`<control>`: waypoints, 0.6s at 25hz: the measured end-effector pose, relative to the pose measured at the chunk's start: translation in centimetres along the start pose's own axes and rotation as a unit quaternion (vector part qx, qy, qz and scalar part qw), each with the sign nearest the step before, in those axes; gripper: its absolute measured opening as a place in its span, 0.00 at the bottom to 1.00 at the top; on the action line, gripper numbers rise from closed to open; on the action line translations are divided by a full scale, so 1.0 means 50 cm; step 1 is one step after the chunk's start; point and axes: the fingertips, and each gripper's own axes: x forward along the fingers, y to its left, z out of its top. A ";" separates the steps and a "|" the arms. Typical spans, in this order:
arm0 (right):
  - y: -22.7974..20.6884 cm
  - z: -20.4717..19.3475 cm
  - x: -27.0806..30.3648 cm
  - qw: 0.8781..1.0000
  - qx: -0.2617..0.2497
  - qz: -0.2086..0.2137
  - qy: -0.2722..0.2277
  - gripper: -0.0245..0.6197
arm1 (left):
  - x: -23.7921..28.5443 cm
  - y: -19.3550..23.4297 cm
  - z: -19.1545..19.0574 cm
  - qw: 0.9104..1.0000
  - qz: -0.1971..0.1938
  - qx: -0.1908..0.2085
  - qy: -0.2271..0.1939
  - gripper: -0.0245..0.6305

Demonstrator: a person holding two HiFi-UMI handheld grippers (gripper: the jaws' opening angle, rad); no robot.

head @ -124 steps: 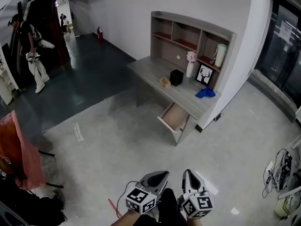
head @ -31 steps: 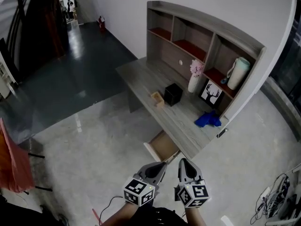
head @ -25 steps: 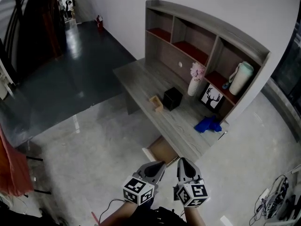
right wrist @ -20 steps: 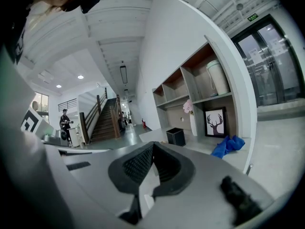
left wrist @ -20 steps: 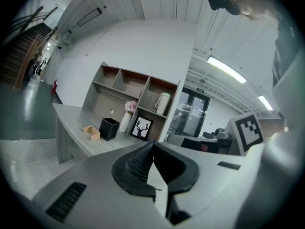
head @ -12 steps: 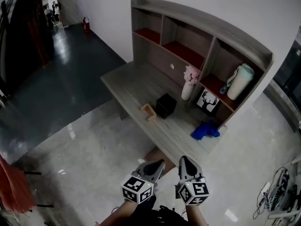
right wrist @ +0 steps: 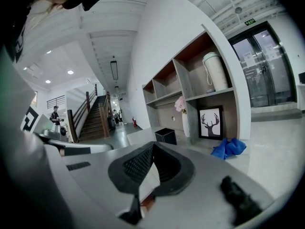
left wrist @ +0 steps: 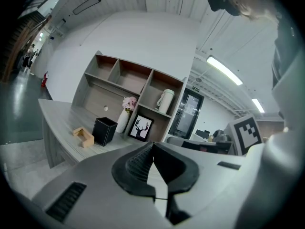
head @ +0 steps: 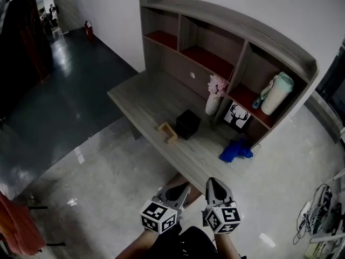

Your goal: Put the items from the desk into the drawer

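A grey desk (head: 140, 99) with a shelf unit carries a small wooden block (head: 167, 132), a black box (head: 188, 124) and a crumpled blue cloth (head: 235, 151). Only a brown sliver of the open drawer (head: 175, 179) shows under the desk's front edge, just beyond my grippers. My left gripper (head: 182, 189) and right gripper (head: 212, 183) hang side by side short of the desk, both shut and holding nothing. The left gripper view has the block (left wrist: 84, 136) and box (left wrist: 104, 130) ahead to the left. Ahead to the right in the right gripper view lies the cloth (right wrist: 228, 148).
A vase of pink flowers (head: 214, 96), a framed deer picture (head: 235, 115) and a pale flask (head: 277, 93) stand at the shelf unit's right end. Cables and gear (head: 318, 220) lie on the floor at far right. An orange object (head: 19, 225) sits at lower left.
The desk has come closer and now fills more of the head view. Both grippers have moved toward it, and most of the drawer is now hidden behind them.
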 end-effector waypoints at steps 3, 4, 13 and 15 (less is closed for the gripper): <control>0.007 0.006 0.007 1.000 -0.012 0.005 -0.009 0.05 | 0.005 0.009 0.004 1.000 -0.002 0.001 -0.003 0.05; 0.006 0.011 0.009 1.000 -0.015 0.004 -0.014 0.05 | 0.009 0.011 0.007 1.000 -0.003 0.002 -0.005 0.05; -0.027 0.056 0.031 0.999 -0.013 -0.004 -0.029 0.06 | 0.062 0.000 0.041 1.000 -0.015 0.009 -0.010 0.05; -0.040 0.071 0.033 0.999 -0.012 -0.005 -0.032 0.06 | 0.080 -0.002 0.049 1.000 -0.015 0.010 -0.008 0.05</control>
